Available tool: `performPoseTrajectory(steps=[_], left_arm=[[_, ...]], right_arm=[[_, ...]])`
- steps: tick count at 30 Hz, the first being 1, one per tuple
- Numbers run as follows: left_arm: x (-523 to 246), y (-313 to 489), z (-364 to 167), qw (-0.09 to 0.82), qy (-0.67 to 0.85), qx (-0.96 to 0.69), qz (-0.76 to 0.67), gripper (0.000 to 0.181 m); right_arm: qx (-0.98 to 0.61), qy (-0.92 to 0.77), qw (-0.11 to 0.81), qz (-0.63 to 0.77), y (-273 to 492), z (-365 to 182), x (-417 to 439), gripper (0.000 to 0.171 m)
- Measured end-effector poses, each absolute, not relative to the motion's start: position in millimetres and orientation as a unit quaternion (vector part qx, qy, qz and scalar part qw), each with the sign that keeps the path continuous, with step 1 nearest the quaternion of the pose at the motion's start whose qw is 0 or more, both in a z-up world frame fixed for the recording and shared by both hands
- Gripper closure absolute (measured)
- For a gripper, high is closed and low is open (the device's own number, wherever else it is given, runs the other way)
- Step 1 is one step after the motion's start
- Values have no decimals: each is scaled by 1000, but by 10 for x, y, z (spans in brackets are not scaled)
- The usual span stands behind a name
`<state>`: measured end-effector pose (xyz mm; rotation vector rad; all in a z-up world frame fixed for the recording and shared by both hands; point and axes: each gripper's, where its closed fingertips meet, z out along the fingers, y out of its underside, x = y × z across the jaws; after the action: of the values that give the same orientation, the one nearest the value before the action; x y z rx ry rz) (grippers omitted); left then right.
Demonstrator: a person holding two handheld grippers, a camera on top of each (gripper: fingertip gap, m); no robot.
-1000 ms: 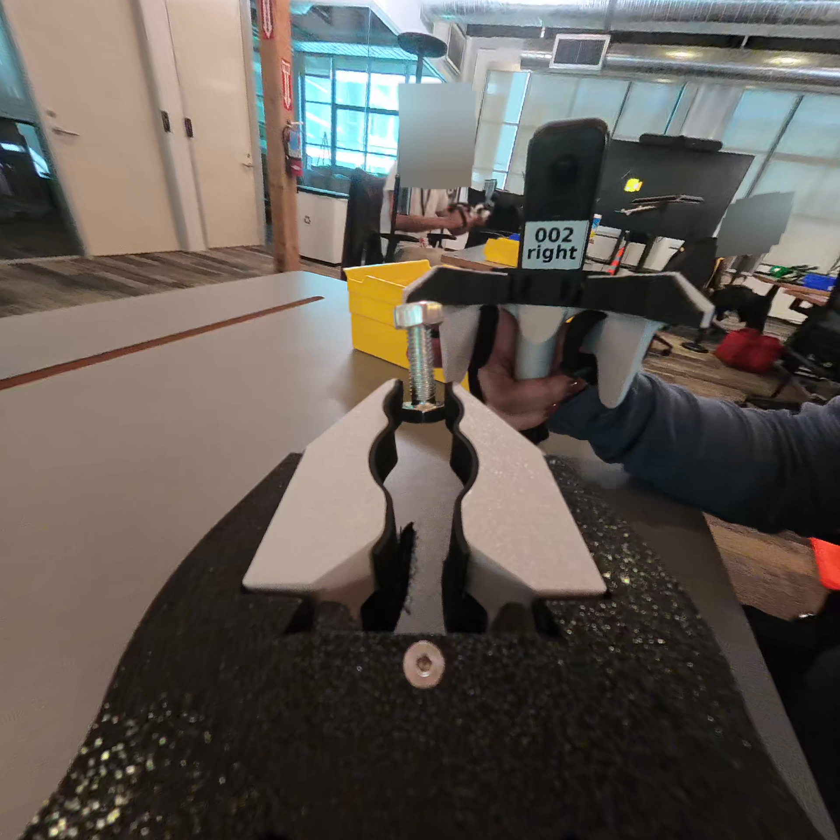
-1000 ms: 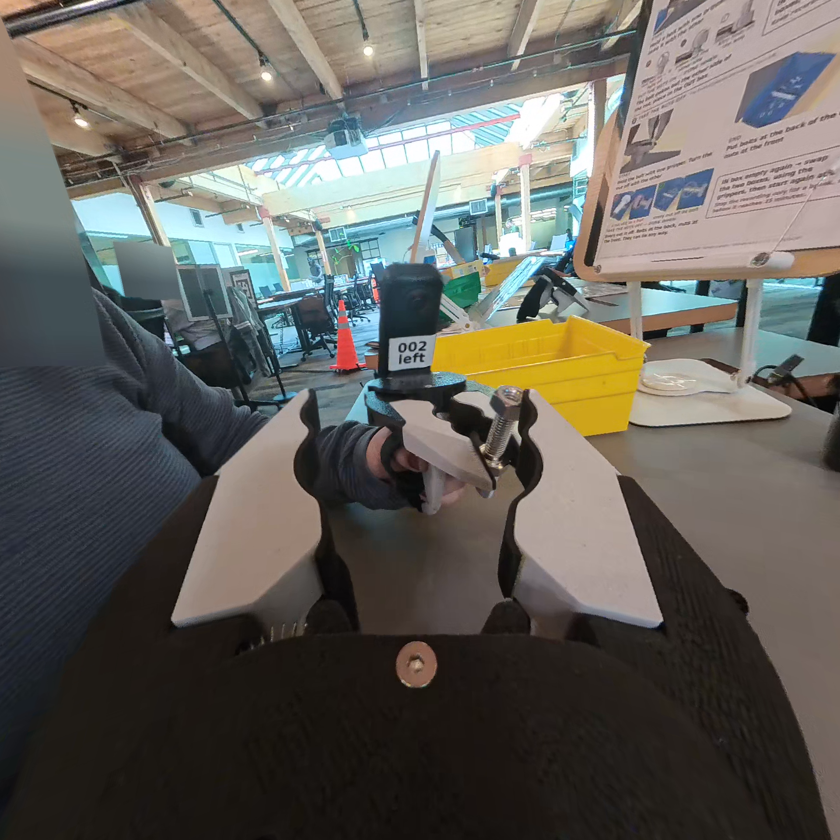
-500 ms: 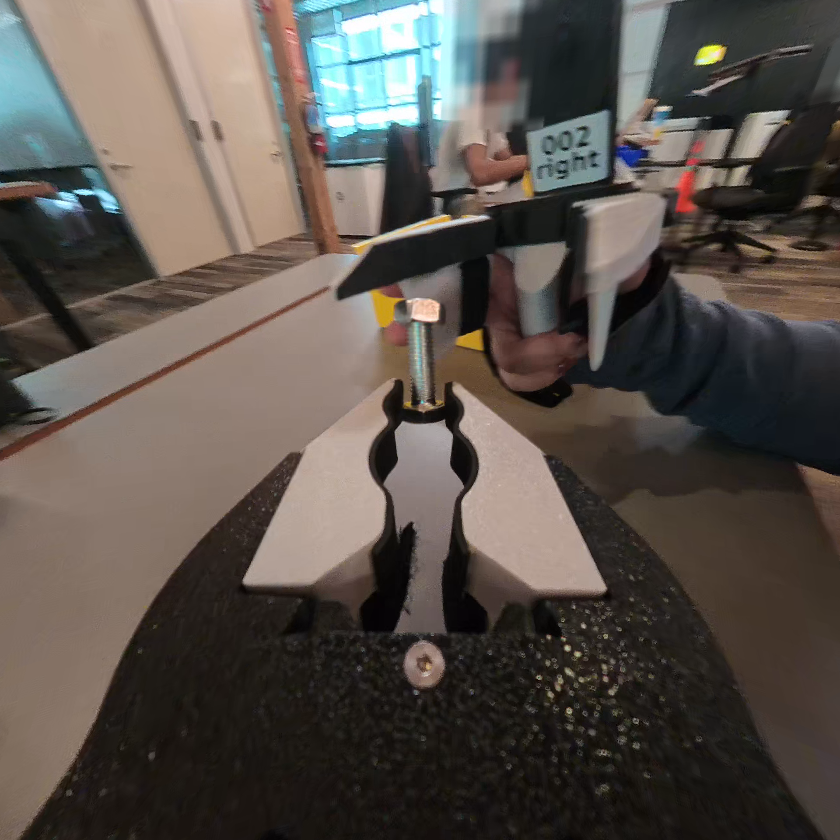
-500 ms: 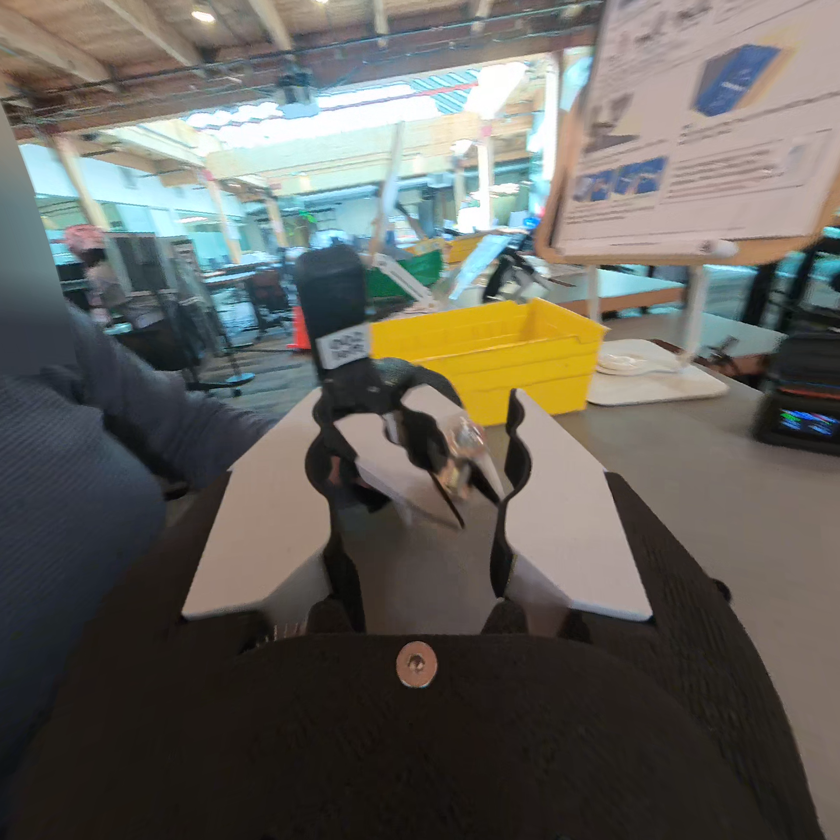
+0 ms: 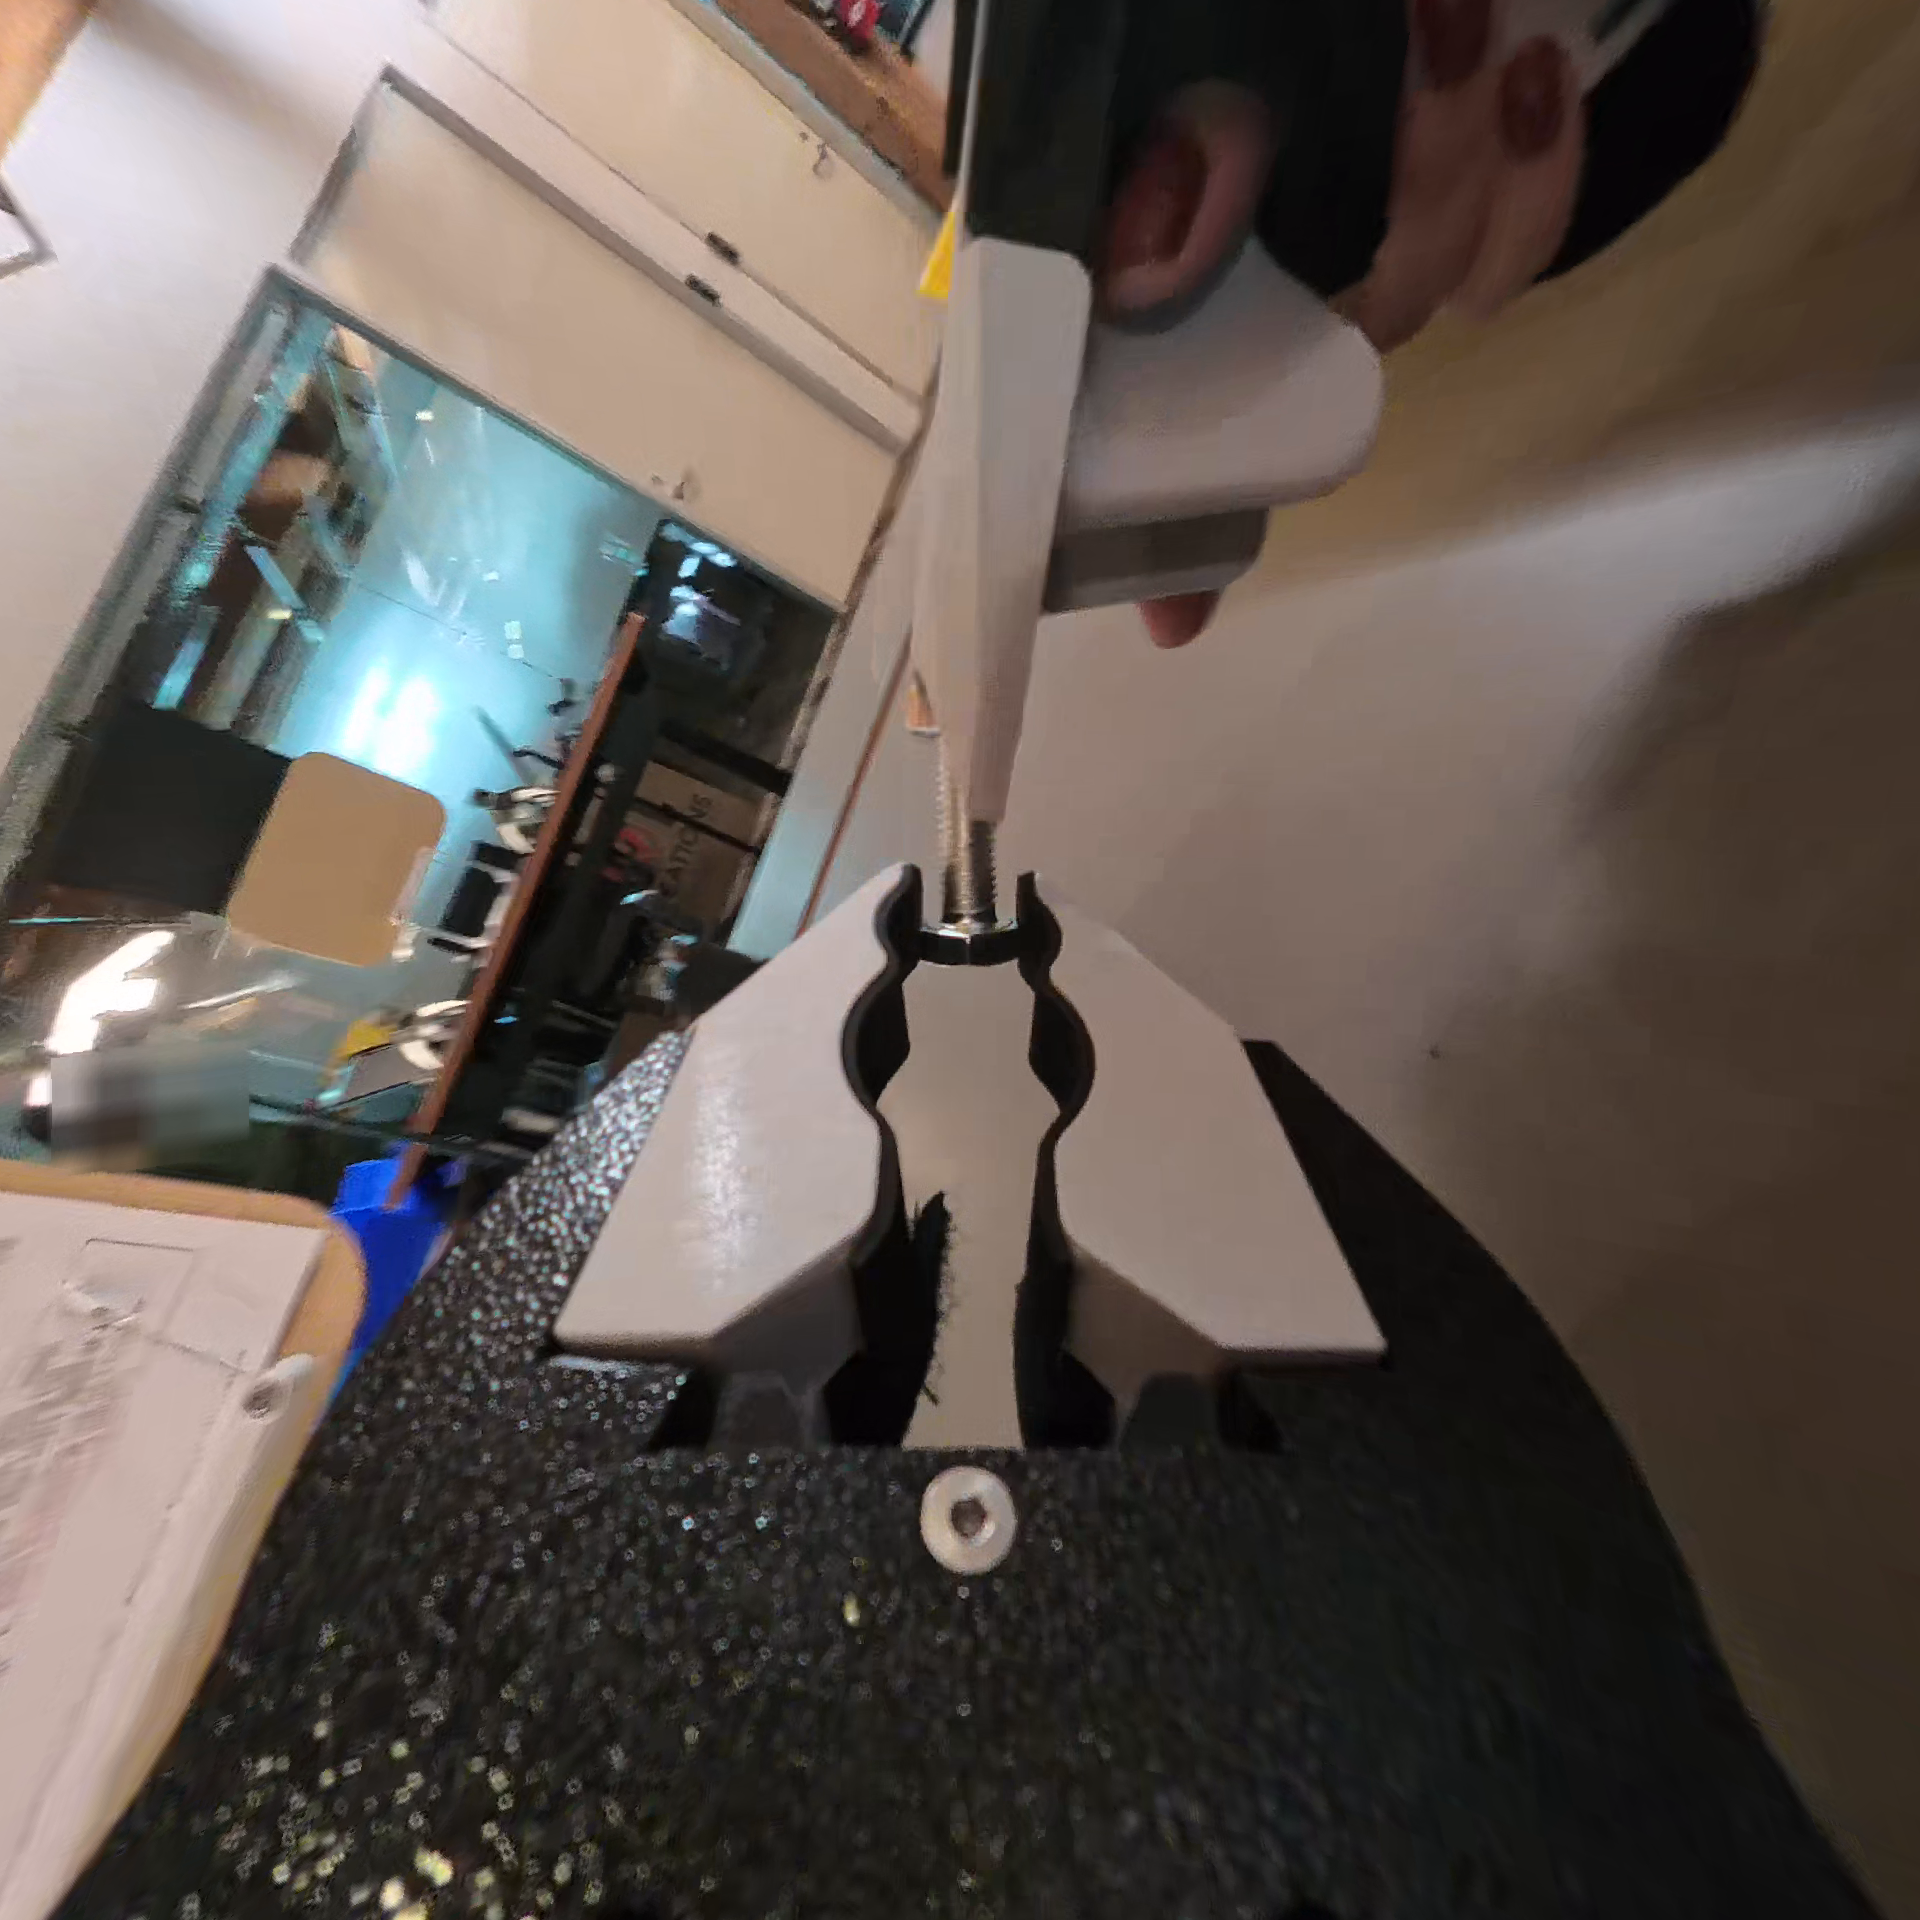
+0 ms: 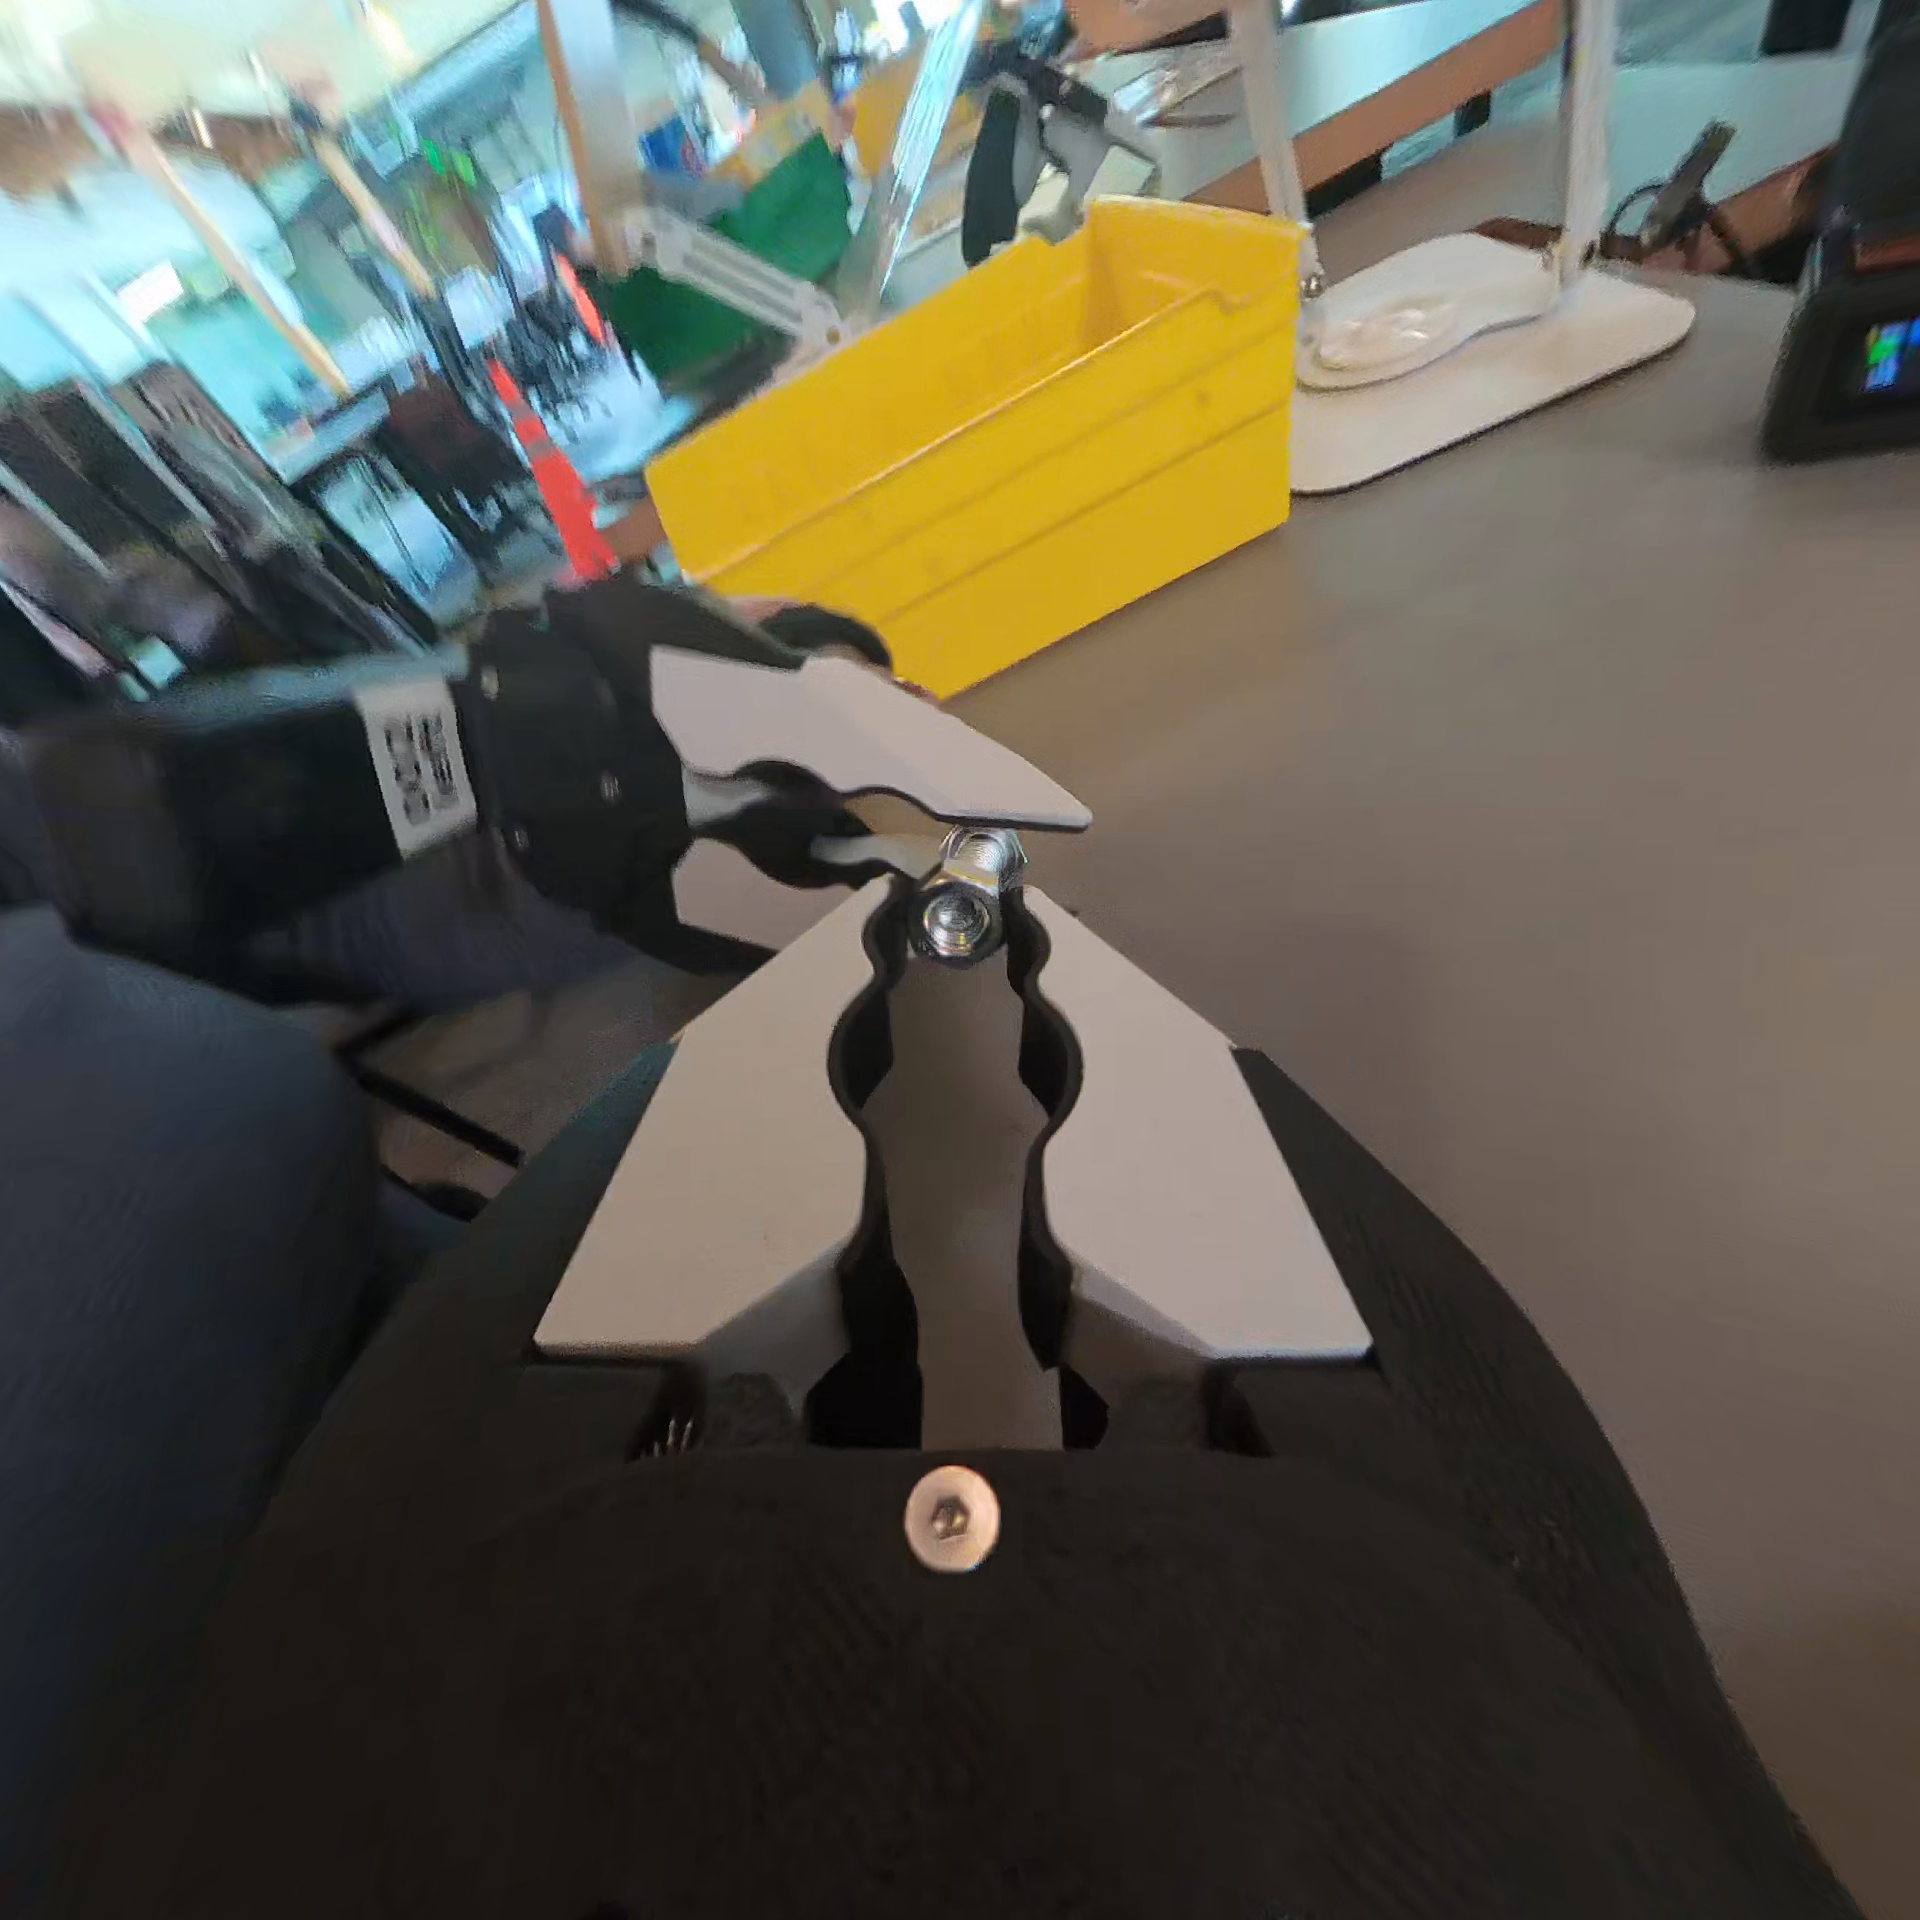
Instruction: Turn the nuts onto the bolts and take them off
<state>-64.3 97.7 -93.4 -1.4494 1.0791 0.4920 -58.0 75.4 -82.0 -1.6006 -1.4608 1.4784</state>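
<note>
My left gripper [image 5: 968, 916] is shut on a silver nut [image 5: 966, 940] at its fingertips. A threaded bolt [image 5: 964, 868] stands out of the nut, and its upper part is hidden behind a finger of my right gripper [image 5: 987, 582]. In the right wrist view my right gripper [image 6: 954, 914] is shut on the bolt's hex head [image 6: 951, 923], seen end-on. The left gripper [image 6: 992, 831] comes in from the left, lying on its side, and holds the nut [image 6: 982, 854] just behind the head. Both are held above the grey table [image 6: 1507, 831].
A yellow bin [image 6: 997, 436] stands on the table behind the grippers. A white stand base [image 6: 1486, 343] and a black device with a small screen [image 6: 1860, 343] are at the back right. A paper on a board [image 5: 125, 1455] and a blue bin [image 5: 400, 1216] show at the left. Only a small space, under 4 cm, lies between the two pairs of fingers.
My right gripper was open beside the bolt and has shut on the bolt head. Both grippers have dropped lower, and the left one has rolled onto its side with the nut and bolt.
</note>
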Motion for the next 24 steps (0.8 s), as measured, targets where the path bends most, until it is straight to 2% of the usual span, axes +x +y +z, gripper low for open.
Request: performPoseTrajectory(steps=[4,6,9,13,14,15,16,18,20,22,24], left_arm=[[-690,869,-989,554,444,-702,52,165],[-697,796,-864,557,412,-720,-35,165],[-597,717,-648,580,383,-709,-120,165],[-388,699,-645,584,385,-698,-154,165],[-325,707,-652,588,384,-694,-160,165],[-254,715,-662,589,385,-691,-166,165],[-175,722,-670,589,387,-688,-172,165],[-28,727,-672,590,394,-682,-176,165],[99,698,-668,588,409,-675,-177,165],[191,668,-654,590,421,-666,-176,165],[261,651,-640,592,426,-660,-179,165]], right_arm=[[-479,-652,404,427,689,-640,-392,153],[-463,-678,442,361,687,-536,-252,153],[-504,-711,453,187,961,-578,183,153],[-668,-647,368,7,1670,-719,1391,153],[-716,-619,322,7,1761,-820,1686,153],[-738,-588,318,92,1753,-789,1680,153],[-764,-572,277,110,1799,-868,1820,153],[-773,-567,262,115,1865,-851,1954,153],[-761,-583,274,74,1918,-796,2114,153],[-772,-551,294,118,1952,-675,2159,153],[-801,-511,297,99,2137,-703,2411,153]])
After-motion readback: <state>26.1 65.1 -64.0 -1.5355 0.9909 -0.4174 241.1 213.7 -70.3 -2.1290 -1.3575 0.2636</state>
